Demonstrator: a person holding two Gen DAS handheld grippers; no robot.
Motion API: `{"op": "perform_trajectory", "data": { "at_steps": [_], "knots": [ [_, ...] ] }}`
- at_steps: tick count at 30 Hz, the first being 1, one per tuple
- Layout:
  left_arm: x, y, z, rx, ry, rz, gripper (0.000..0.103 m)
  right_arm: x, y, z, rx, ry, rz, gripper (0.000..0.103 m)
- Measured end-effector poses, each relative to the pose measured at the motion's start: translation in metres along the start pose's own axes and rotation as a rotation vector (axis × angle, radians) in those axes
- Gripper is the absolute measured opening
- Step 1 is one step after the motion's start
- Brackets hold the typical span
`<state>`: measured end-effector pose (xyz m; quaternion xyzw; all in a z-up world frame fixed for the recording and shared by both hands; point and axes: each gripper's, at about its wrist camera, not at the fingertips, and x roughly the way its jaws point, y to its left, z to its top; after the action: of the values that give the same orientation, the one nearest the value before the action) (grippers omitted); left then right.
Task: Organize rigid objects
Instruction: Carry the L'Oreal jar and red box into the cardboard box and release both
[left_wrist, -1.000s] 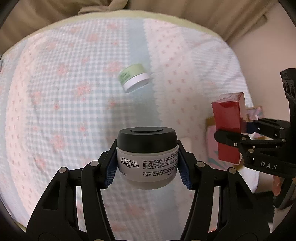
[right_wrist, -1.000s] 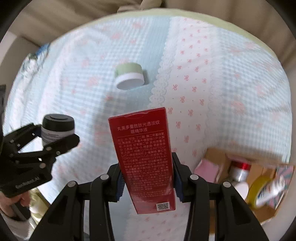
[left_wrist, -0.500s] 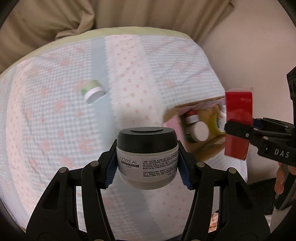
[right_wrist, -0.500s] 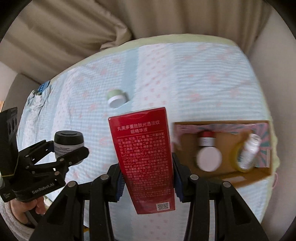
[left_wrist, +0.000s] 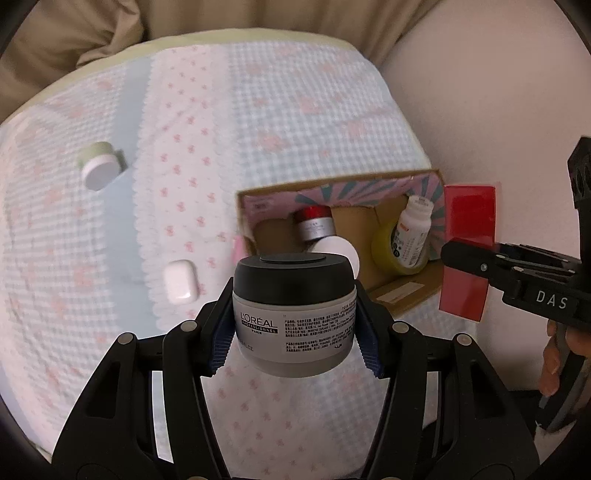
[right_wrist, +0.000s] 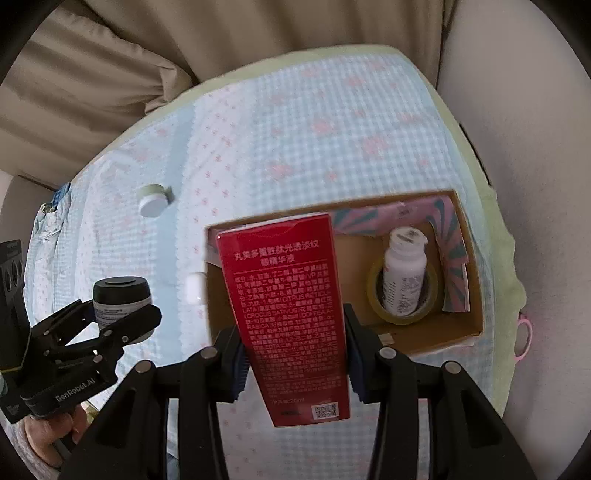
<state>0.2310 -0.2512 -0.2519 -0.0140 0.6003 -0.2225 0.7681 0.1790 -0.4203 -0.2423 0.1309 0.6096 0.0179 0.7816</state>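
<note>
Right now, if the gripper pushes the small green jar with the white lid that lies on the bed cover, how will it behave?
The green jar looks to lie on its side, so it probably rolls rather than slides. The quilted bed cover is soft, so it likely stops soon. It looks small and rigid, probably light.

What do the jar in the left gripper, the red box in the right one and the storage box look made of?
L'Oreal jar: probably plastic, with a smooth grey body and matte black lid, no see-through glass look. Red box: likely glossy printed paperboard, with sharp folded edges and a tuck flap. Storage box: brown cardboard, with raw matte walls and a patterned paper lining.
</note>
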Motion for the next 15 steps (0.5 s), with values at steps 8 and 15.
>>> {"op": "perform_trajectory", "data": {
  "at_steps": [8, 15],
  "knots": [
    [0.063, -0.018, -0.018, -0.009, 0.029, 0.054, 0.053, 0.050, -0.041, -0.006, 0.036, 0.038, 0.071, 0.040],
    [0.090, -0.024, -0.026, 0.029, -0.019, 0.109, 0.053, 0.082, -0.047, -0.004, -0.023, 0.013, 0.089, 0.040]
  ]
}}
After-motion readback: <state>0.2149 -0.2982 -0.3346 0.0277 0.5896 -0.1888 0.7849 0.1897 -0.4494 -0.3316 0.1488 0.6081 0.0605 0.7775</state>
